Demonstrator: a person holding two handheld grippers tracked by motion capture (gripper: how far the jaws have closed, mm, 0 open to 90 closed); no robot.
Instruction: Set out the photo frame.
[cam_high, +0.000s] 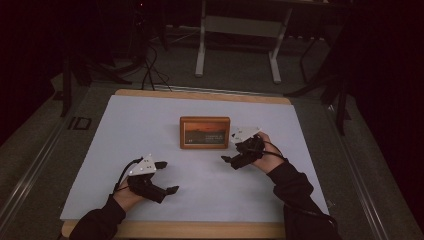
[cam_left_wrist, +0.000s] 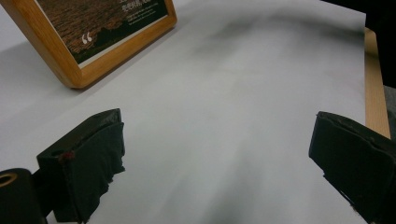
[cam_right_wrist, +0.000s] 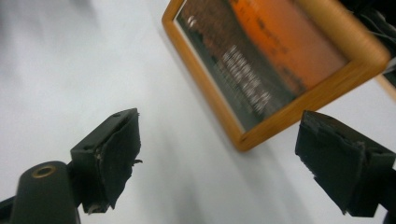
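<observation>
Two grippers sit over a white mat (cam_high: 150, 125) on a wooden table (cam_high: 200, 230), and one frame (cam_high: 205, 132) stands between them toward the far middle. The frame is a small wooden picture frame with an orange and dark print and some pale lettering, standing on its long edge and leaning back a little, its face toward the person.

The right gripper (cam_high: 234, 159) is just beside the frame's right near corner, close but not touching as far as the high view shows. In the right gripper view its jaws stand wide apart with nothing between them, and the frame's corner (cam_right_wrist: 261, 84) lies just ahead, slightly toward the right jaw. The left gripper (cam_high: 166, 177) is nearer the person, on the left, well apart from the frame. Its jaws are also spread, over bare mat, and the frame's lower corner (cam_left_wrist: 93, 42) shows at the far left of the left gripper view.

Judging by how things lie, the work has barely begun: the frame is untouched and neither gripper holds anything. The right gripper looks like the one about to take it, by the right edge or corner. What is left seems to be nearly everything: closing on the wood, then lifting or moving the frame. The left gripper may come in to steady the other side.
</observation>
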